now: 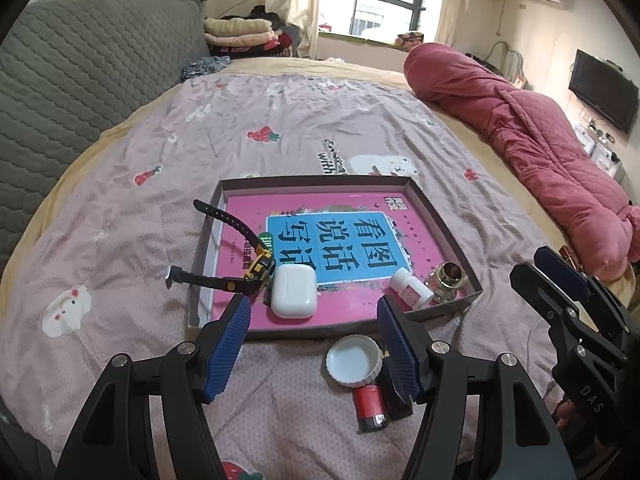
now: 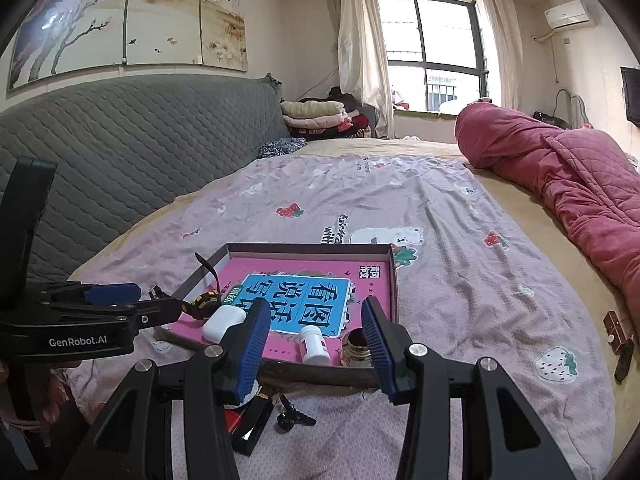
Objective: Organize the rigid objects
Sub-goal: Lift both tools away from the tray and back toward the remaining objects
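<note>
Your left gripper (image 1: 314,334) hangs with its jaws spread and nothing between them, above the near edge of the tray (image 1: 448,216). Just past its tips, at 12 o'clock, the white earbud case (image 1: 293,291) lies in the tray on the pink book (image 1: 356,216). At 10 o'clock the watch (image 1: 256,270) drapes over the tray's left wall. At 2 o'clock sit the small white bottle (image 1: 410,289) and the brass jar (image 1: 447,280). Below the tips, on the bedspread (image 1: 120,200), lie a white lid (image 1: 354,359) and a red battery (image 1: 370,408). Your right gripper (image 2: 314,326) is also open and empty, over the tray's near right corner.
</note>
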